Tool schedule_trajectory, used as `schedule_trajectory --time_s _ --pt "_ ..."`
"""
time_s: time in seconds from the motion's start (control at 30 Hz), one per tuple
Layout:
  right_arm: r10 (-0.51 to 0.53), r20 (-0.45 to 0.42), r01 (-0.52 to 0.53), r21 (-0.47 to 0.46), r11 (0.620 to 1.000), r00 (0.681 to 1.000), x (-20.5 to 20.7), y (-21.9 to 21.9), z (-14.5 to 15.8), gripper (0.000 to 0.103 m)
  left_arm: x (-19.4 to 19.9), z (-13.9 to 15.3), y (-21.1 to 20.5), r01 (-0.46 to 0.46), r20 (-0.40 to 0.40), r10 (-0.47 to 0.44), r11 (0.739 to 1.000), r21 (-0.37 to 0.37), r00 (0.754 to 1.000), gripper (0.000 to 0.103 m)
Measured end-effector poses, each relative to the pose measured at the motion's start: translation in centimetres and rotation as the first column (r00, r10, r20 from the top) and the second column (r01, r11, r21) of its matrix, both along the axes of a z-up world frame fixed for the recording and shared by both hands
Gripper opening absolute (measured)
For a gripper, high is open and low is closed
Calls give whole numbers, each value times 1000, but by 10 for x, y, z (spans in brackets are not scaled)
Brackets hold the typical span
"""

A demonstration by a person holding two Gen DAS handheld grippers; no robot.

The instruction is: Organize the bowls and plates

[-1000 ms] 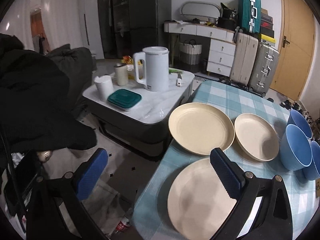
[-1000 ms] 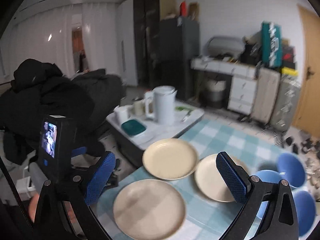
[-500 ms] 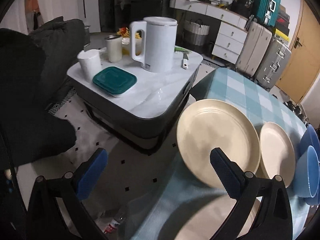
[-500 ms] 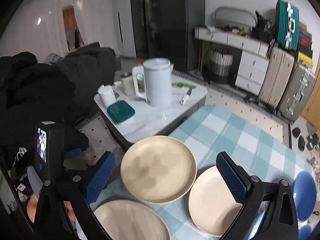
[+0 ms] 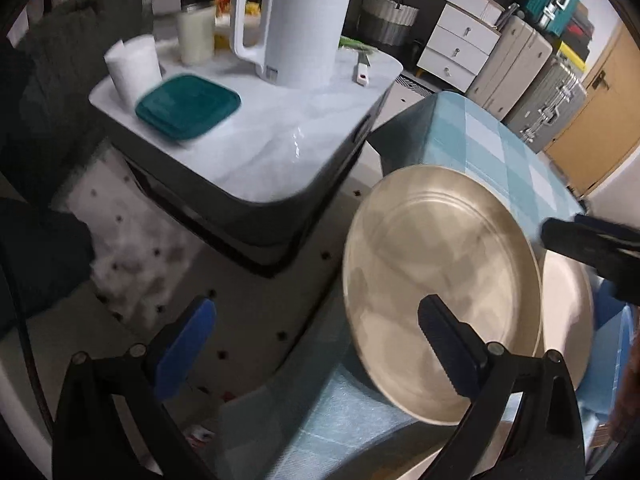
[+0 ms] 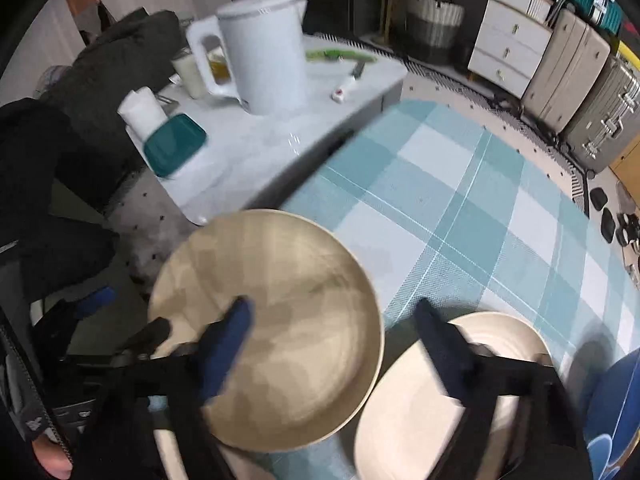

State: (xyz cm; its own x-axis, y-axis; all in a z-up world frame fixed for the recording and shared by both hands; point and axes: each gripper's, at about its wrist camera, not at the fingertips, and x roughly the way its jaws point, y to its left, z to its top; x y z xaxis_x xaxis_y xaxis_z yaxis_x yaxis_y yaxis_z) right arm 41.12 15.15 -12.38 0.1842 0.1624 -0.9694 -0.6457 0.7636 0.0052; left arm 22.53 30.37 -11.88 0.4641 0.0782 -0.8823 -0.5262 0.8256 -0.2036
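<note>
plates: my right gripper (image 6: 334, 344) is closing over the big beige plate (image 6: 280, 320), nothing clamped; left gripper (image 5: 316, 344) gapes wide.

— Left side? — The left hand-held gripper (image 5: 316, 340) points steeply down, its blue-padded fingers (image 5: 182, 350) spread wide with nothing pressed between them.
— And the right? — The right hand-held gripper (image 6: 336, 340) also tilts steeply down, blurred, its jaws closing, the pads not yet pressing on anything.
</note>
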Motion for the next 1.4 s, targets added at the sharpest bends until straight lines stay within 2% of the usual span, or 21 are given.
schedule_trajectory --time_s 0.1,0.23,0.33,0.47,0.53,0.57,0.6,0.67,0.73,0.87,1.0,1.4 --pt "-34 -22 33 -22 999 999 9 -7 -14 74 3 -1 1 -2 1 2 1000 12 1000 101" --pt "-75 -93 75 -6 997 993 20 -14 -27 54 6 -7 4 9 -7 -9 1000 -10 1000 101" --pt "-83 -109 82 -14 997 991 22 -15 -35 52 3 -10 8 21 22 -19 997 -68 1000 100" --pt "-89 -133 86 -33 996 987 22 -19 -47 35 1 -12 12 24 31 -22 997 -80 999 85" --pt "-91 -134 85 -50 995 987 20 -20 -50 31 -2 -11 14 25 51 -20 996 -91 998 80" --pt "-88 -134 82 -50 995 987 20 -23 -51 29 -2 -11 15 21 51 -16 996 -89 999 73" --pt "-82 -134 76 -51 996 988 20 -23 -52 28 -2 -11 15 23 50 -19 996 -87 999 60" --pt "-75 -132 69 -53 996 988 17 -24 -53 23 -2 -12 14 26 34 -24 997 -77 999 57" --pt "-74 -129 68 -52 996 989 16 -25 -53 23 -3 -15 13 34 33 -32 996 -80 999 54" --pt "-78 -142 74 -33 997 987 17 -29 -54 21 -7 -20 16 53 53 -47 991 -126 997 42" --pt "-67 -139 65 -20 998 988 12 -33 -51 17 -7 -16 10 94 66 -86 987 -128 994 17" --pt "-107 -169 112 18 994 980 13 -41 -39 13 -8 -5 7 108 60 -100 985 -135 993 15"
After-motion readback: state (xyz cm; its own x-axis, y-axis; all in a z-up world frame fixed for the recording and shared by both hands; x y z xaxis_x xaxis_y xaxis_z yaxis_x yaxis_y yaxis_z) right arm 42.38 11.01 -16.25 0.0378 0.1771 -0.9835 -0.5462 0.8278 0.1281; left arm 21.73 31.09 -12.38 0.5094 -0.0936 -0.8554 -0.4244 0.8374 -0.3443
